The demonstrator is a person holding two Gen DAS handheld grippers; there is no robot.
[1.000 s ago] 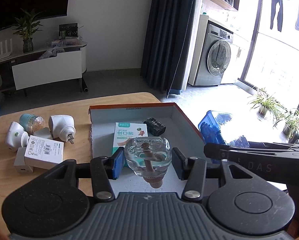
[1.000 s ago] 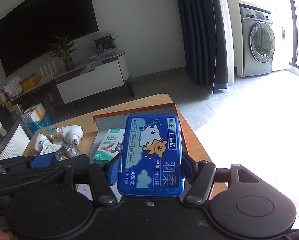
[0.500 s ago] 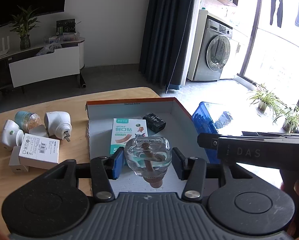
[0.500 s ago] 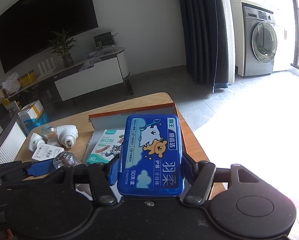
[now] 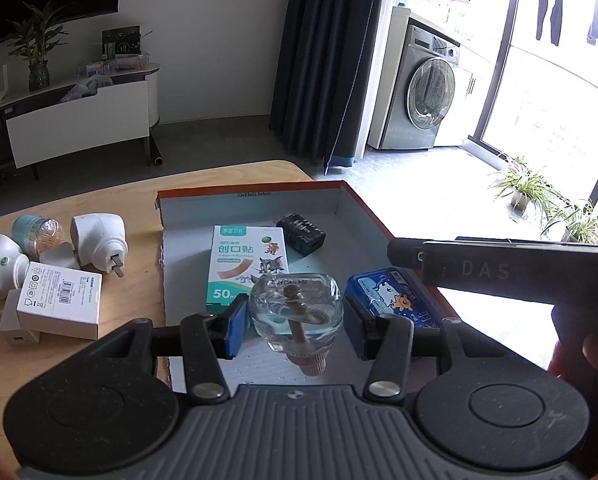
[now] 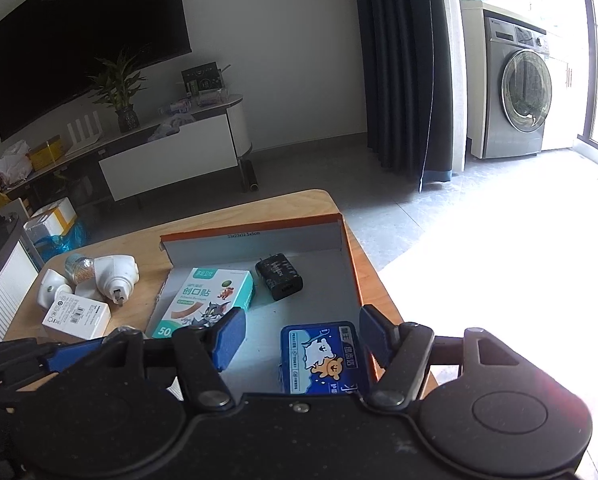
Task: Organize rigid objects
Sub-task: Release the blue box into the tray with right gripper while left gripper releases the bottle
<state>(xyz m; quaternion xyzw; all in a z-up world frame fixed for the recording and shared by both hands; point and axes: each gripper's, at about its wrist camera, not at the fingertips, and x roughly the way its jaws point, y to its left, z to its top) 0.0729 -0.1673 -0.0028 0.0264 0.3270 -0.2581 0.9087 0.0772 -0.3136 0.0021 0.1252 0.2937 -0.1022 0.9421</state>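
Blue floss-pick case (image 6: 324, 358): lay flat on the floor of the cardboard box (image 6: 349, 256), by its right wall, label up, between the spread pads without clear contact.
Right gripper (image 6: 301, 340): jaws stood wide apart, holding nothing.
Left gripper (image 5: 295, 322): jaws closed on the clear glass bottle (image 5: 295, 312), cap end toward the camera, held above the box's near end.
Box contents: bandage carton (image 5: 247, 266) and black charger (image 5: 301, 233), near each other.
Table (image 5: 99, 200): white plug-in units (image 5: 97, 236) and a white carton (image 5: 61, 304) clustered left of the box.
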